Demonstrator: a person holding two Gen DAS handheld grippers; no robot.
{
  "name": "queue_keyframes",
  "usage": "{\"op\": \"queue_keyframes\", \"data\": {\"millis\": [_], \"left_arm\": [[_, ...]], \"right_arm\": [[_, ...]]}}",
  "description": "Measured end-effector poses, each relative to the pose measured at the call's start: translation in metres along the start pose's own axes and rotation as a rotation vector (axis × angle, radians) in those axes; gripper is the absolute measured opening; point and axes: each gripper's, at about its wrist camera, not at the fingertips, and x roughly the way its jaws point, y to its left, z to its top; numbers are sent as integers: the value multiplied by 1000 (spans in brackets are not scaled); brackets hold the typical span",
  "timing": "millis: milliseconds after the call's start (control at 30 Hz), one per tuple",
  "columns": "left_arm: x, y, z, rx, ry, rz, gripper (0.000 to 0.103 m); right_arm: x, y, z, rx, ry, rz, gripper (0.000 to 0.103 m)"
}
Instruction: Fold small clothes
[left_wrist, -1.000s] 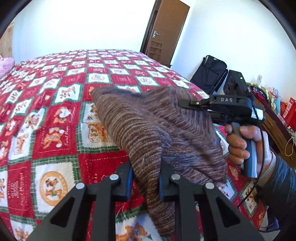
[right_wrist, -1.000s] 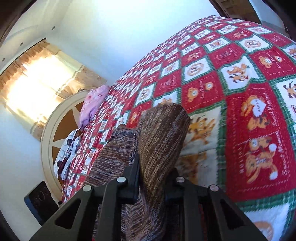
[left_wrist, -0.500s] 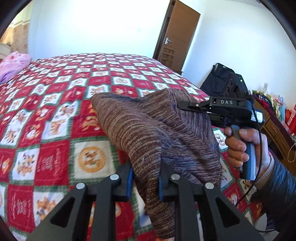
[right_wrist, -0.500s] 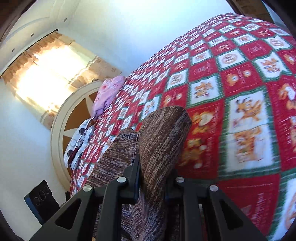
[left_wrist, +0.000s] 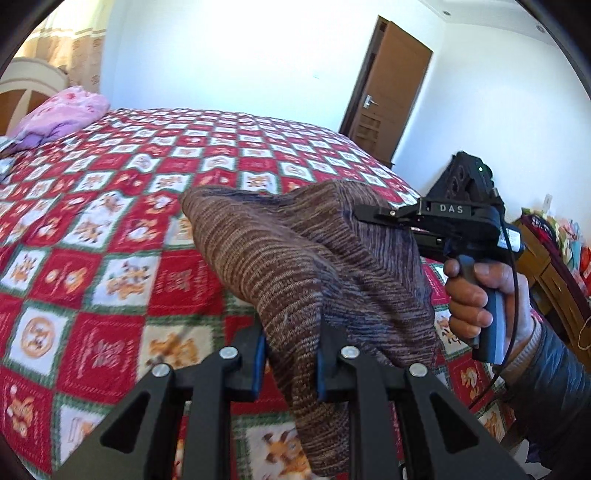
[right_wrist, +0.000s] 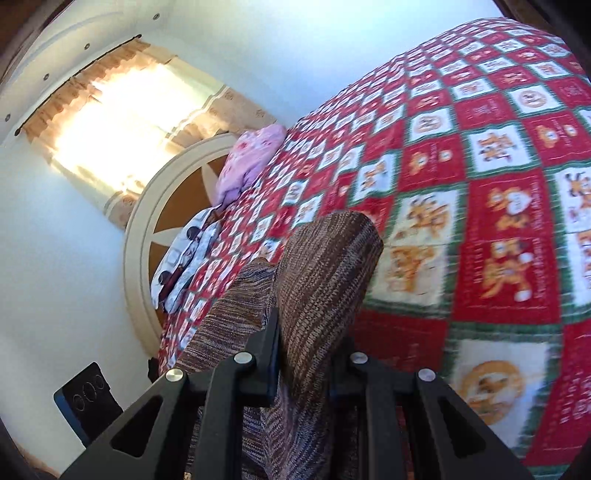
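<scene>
A brown striped knit garment (left_wrist: 295, 266) hangs in the air above the bed (left_wrist: 110, 229), stretched between the two tongs and touching the bedspread nowhere that the views show. The left tongs (left_wrist: 290, 363) are clenched on a bunched edge of the knit, the fabric squeezed between the blue-lined pads and a tail of it drooping below them. The right tongs (right_wrist: 304, 354) grasp another bunched part of the same garment in the same way, with folds of the knit rising in front of the pads and more of it trailing down between the black arms. In the left wrist view the right tongs appear from the side, a black device lettered DAS, its tip buried in the far upper corner of the garment, and the person's right hand (left_wrist: 476, 299) wraps its handle (a dark padded sleeve (left_wrist: 554, 387) covers the forearm behind it). The bed carries a red, white and green checked bedspread printed with small cartoon figures. A pink quilt (left_wrist: 62, 114) lies bundled at the head end, next to a rounded cream and brown headboard (right_wrist: 147, 236), and a white patterned pillow (right_wrist: 184, 258) rests just below the pink bundle. Sunlit curtains (right_wrist: 118, 122) hang behind the headboard. A brown door (left_wrist: 391, 92) stands in the white wall beyond the far side of the bed, and a dark wooden cabinet (left_wrist: 554, 280) heaped with colourful things stands at the right edge.
</scene>
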Motion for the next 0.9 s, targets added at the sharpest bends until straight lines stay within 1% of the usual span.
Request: {"op": "queue_keyframes", "data": {"millis": [333, 633, 900], "left_arm": [[-29, 29, -17, -51, -21, 43, 22], [-51, 54, -31, -90, -34, 75, 22], [-68, 69, -43, -112, -41, 118, 22]], "right_arm": [[37, 39, -15, -56, 61, 21, 19], [66, 60, -26, -80, 108, 49, 19], [95, 83, -38, -107, 150, 78, 19]]}}
